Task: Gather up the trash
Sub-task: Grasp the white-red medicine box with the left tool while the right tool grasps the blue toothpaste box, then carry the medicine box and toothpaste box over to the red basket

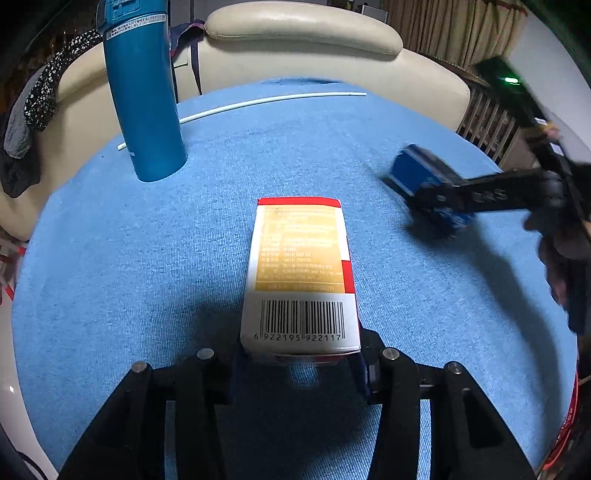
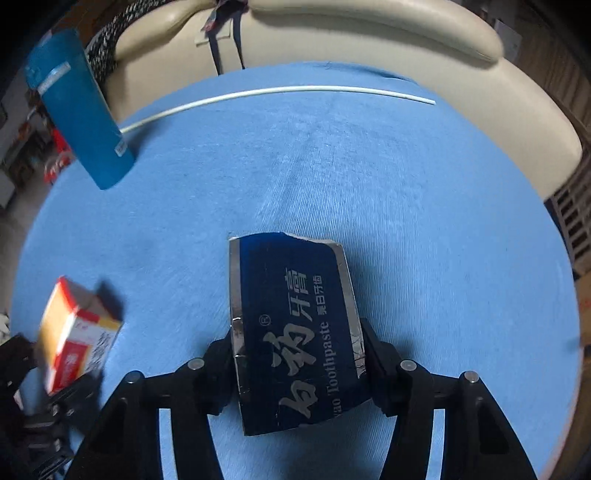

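A blue cloth (image 1: 147,258) covers my table, with a cream sofa (image 1: 303,33) behind, a blue flask (image 1: 144,92) standing at the far left and a white rod (image 2: 280,90) lying along the far edge. My left claw (image 1: 301,363) is clamped on a red-and-white box (image 1: 301,273) with barcode 6922195922117, and my right claw (image 2: 299,369) grips a torn blue carton (image 2: 295,332) that reads "Toothpaste". The barcode shows only in the left view and the carton's lettering only in the right, where the left view blurs the carton.

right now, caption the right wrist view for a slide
Right tongs grip a torn blue toothpaste box over the blue cloth.
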`<state>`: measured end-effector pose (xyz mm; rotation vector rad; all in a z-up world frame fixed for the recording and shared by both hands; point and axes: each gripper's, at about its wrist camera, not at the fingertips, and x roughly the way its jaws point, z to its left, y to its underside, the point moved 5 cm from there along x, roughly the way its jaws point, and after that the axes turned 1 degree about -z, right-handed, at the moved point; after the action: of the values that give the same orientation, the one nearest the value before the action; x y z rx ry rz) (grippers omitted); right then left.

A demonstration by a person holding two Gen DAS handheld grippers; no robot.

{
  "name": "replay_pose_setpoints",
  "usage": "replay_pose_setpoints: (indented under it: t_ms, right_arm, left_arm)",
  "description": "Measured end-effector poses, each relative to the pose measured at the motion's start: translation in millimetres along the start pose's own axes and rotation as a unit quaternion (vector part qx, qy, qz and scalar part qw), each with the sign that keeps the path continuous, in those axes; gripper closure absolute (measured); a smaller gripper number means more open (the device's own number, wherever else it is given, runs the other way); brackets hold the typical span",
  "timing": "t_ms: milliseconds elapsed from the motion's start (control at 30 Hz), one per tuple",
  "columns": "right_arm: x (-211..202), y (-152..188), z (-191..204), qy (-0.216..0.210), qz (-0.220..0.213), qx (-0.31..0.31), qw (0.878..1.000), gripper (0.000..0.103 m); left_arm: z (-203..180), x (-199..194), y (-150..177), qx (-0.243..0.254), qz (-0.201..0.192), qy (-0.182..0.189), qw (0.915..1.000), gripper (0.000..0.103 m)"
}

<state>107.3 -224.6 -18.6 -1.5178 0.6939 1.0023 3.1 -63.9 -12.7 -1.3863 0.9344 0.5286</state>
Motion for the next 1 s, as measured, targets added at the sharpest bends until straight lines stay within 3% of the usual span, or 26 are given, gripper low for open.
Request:
replay_pose_setpoints:
  t_ms: [233, 467, 1000]
  right_arm:
    - [-50.2, 48.8, -3.0, -0.001, -0.046, 0.063, 0.997, 0.043]
    - [-103.0, 119.6, 0.0, -0.002, -0.082, 0.113, 0.99, 0.043]
    - [-213.6, 259.5, -34.7, 0.023, -0.156, 0.217, 0.963, 0.043]
  left_arm:
    - [-7.3, -12.1, 9.7, -0.005, 0.008, -0.006, 0.9999, 0.055]
    - [-30.6, -45.2, 28.6, 0.014, -0.005, 0.0, 0.9999, 0.055]
    - [-112.0, -99.7, 58.4, 0.087, -0.03, 0.03, 0.9953, 0.055]
